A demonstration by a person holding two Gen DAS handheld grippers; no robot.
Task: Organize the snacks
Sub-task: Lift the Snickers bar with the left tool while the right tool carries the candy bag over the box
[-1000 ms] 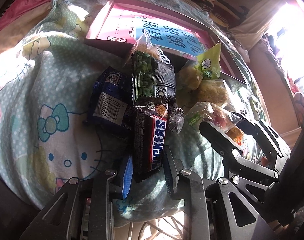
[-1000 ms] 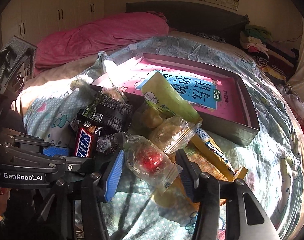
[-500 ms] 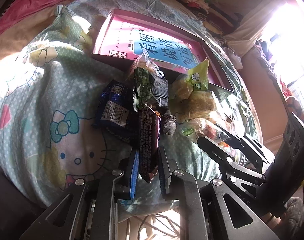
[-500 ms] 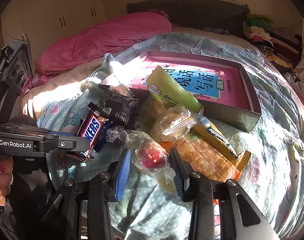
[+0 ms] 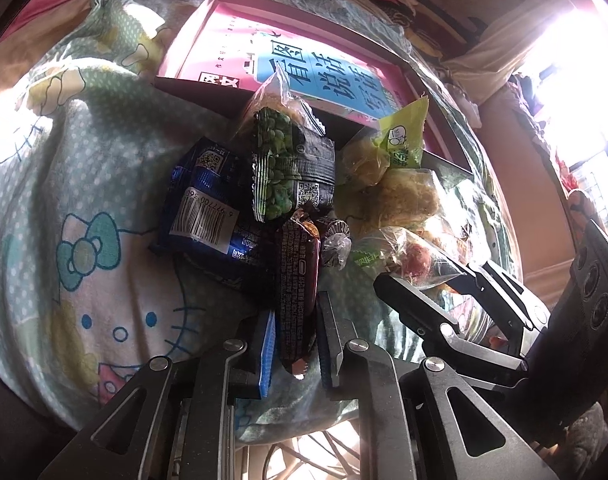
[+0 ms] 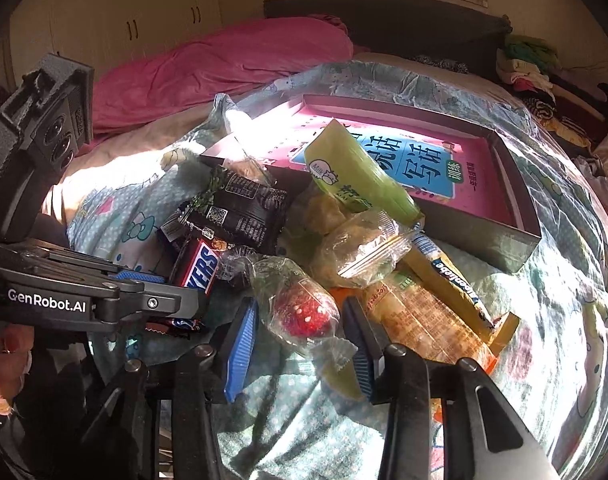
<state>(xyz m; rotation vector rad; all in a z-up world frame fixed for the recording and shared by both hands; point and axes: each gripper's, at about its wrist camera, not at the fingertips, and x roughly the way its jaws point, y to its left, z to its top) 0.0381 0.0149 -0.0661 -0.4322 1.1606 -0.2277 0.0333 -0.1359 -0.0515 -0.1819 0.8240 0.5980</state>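
Jaws of left gripper [image 5: 294,328] are clamped on Snickers bar [image 5: 297,292]; right gripper [image 6: 300,336] jaws are opening w/ clear-wrapped red candy [image 6: 304,312] between, approx. touching. Bar should be lifted straight, then carried to pink box [image 6: 516,248]. Counted: 1 bar, 1 pea pack [image 5: 292,168], 1 box.

Snack pile [image 6: 344,240] packed tight, wrappers overlapping; no gap to slip between. Open box [image 6: 516,216] walls off the far side, its floor bare on the right. Quilt [image 5: 84,200] left of the pile lies open. Left gripper [image 6: 160,304] crowds the right gripper's [image 6: 300,340] left flank.
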